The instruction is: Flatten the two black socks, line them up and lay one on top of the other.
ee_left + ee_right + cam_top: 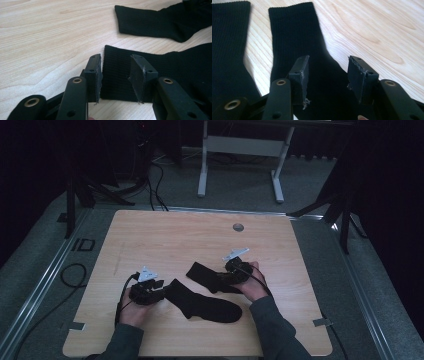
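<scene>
Two black socks lie on the wooden table (165,235). The near sock (205,304) stretches left to right, and its ribbed cuff (116,75) sits between the jaws of my left gripper (116,61), which stands open at table level (160,290). The far sock (205,274) lies slanted behind it; in the left gripper view it is at the top right (155,22). My right gripper (328,63) is open over this far sock (297,32), near its heel end (226,276). The near sock's cuff (227,37) shows at that view's left.
A round grommet hole (238,227) sits near the table's far edge. White desk legs (202,175) stand on the floor beyond. Cables (75,275) lie on the floor at the left. Bare tabletop stretches behind the socks.
</scene>
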